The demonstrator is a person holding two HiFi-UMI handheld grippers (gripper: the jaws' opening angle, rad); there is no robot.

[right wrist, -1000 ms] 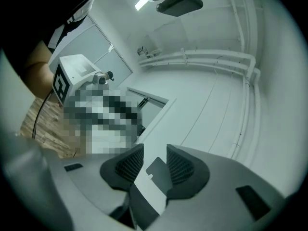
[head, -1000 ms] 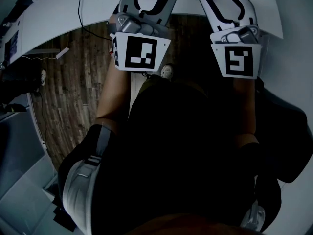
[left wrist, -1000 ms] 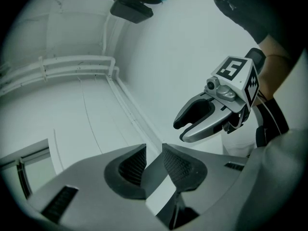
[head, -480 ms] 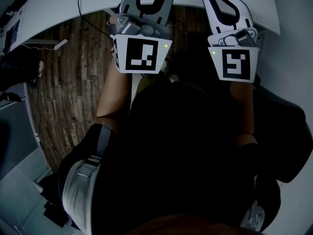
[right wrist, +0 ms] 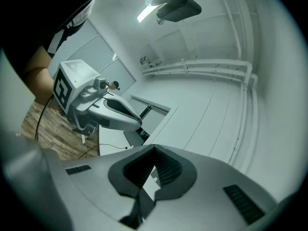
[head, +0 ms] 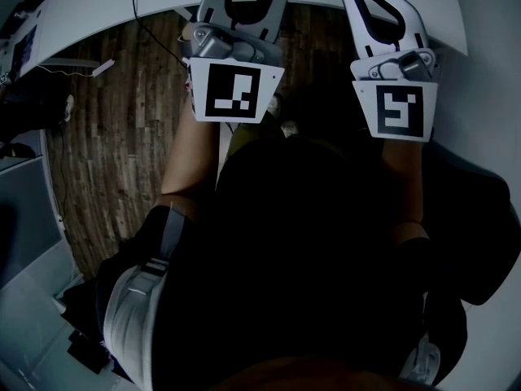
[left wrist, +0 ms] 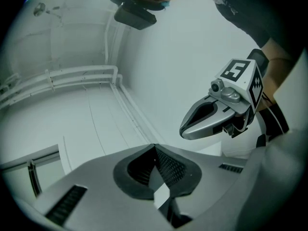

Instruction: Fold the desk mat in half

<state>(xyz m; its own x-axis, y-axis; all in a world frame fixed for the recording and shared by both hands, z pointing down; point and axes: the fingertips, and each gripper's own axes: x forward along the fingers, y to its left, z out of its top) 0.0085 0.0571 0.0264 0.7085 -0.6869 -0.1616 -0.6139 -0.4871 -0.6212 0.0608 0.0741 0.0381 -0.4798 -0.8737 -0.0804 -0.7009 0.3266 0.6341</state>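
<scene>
**Head view only:** wood floor [head: 106, 161], curved white table [head: 73, 31] at top, thin cable [head: 155, 43] on the floor, our dark torso [head: 309, 243], and a bare forearm [head: 189, 153] under each gripper.

**L gripper view only:** white wall w/ pipes [left wrist: 72, 76] running along it. The other gripper shows side-on at right.

**R gripper view only:** ceiling light [right wrist: 147, 12]. The other gripper shows at left, over the floor.

**Pose:** L gripper [left wrist: 155, 152] and R gripper [right wrist: 154, 153] are held side by side in front of the body. Both sit approx. level and point away toward the table. Their marker cubes [head: 234, 90] face up at the head cam.

**Claws:** both have just been closing and are now clenched tight, pads meeting, w/ nothing between them.

**Desk mat:** no view shows it, so we can't say where it lies.
</scene>
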